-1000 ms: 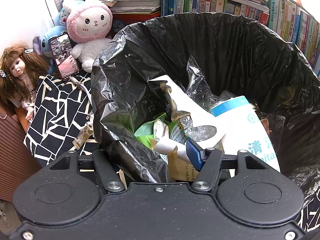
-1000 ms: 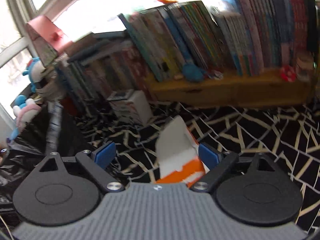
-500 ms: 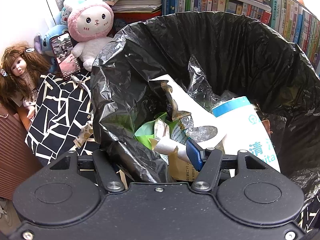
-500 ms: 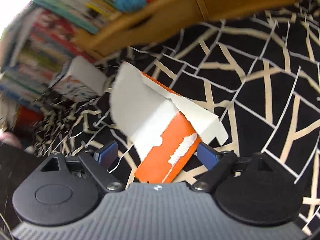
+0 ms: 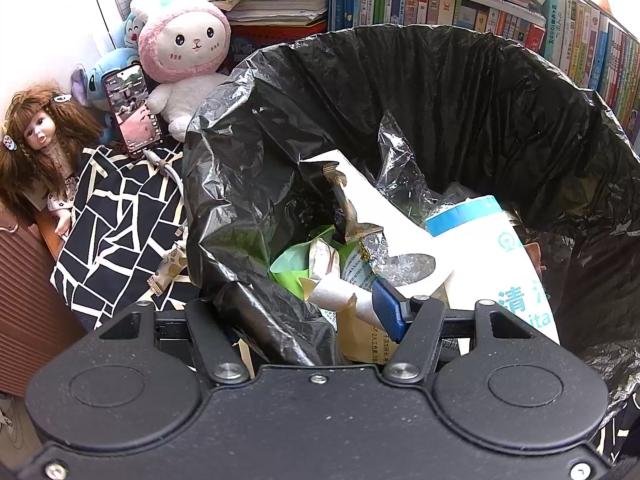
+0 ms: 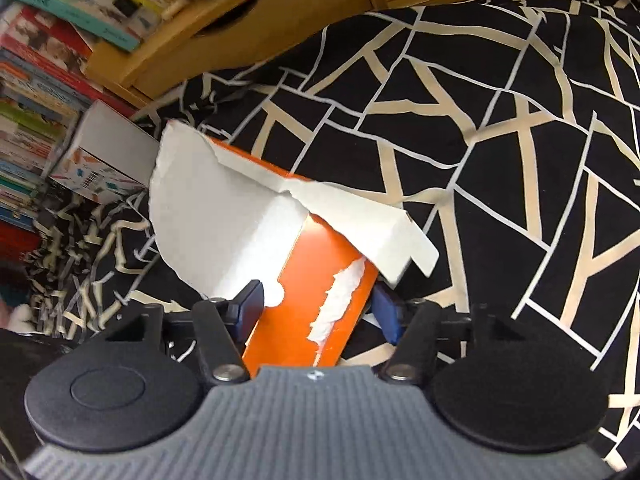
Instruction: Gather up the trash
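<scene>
Two grippers are at work around a black trash bag (image 5: 460, 92), which serves as the landmark for the left wrist view. Far left of the bag sits a doll (image 5: 38, 136) with brown hair, then a phone (image 5: 132, 110) propped on a black-and-cream patterned cloth (image 5: 116, 232), then a pink-hooded plush rabbit (image 5: 188, 52) just beside the bag's crumpled rim. The left gripper (image 5: 308, 312) stands about half open astride the bag's near rim: a fold of black plastic lies between its fingers and covers the left one, so whether the pads press on it cannot be told. Inside the bag lie green wrappers (image 5: 296, 264), white paper (image 5: 384, 216), clear film (image 5: 400, 160) and, towards the right, a white tube with a blue band (image 5: 492, 248). Behind the bag runs a row of books (image 5: 440, 4). In the right wrist view, on the same patterned cloth (image 6: 500, 140), the right gripper (image 6: 316, 310) has just been closing and now has its blue pads against the two sides of a torn orange and white carton (image 6: 308, 304), whose ragged white flaps fan out above its fingers; a small white box (image 6: 104, 160) lies to the left.
</scene>
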A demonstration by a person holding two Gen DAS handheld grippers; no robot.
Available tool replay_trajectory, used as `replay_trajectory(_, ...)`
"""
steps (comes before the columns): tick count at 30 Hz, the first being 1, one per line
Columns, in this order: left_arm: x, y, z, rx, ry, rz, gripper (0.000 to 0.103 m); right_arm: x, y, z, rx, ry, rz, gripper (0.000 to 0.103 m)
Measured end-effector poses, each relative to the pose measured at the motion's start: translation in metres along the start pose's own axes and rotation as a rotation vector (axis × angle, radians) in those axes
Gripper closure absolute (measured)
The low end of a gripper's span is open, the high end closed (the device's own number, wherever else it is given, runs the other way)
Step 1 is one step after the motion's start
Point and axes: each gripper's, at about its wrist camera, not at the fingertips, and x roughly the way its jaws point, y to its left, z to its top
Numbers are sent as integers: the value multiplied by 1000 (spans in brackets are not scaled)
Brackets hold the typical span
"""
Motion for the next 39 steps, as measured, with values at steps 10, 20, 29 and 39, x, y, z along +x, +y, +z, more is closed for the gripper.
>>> replay_trajectory(10, -1, 0, 1, 0, -2, -5, 43, -56, -25, 1, 60, -71, 54, 89)
replay_trajectory(20, -2, 1, 2, 6, -2, -5, 43, -40, -8, -18, -99, -45, -39, 24)
replay_trajectory(29, -2, 1, 2, 8, -2, -6, 43, 1, 22, -47, -243, -71, -186, 26)
replay_trajectory(39, -2, 1, 2, 5, -4, -7, 43, -25, 18, -52, -247, -135, -156, 47)
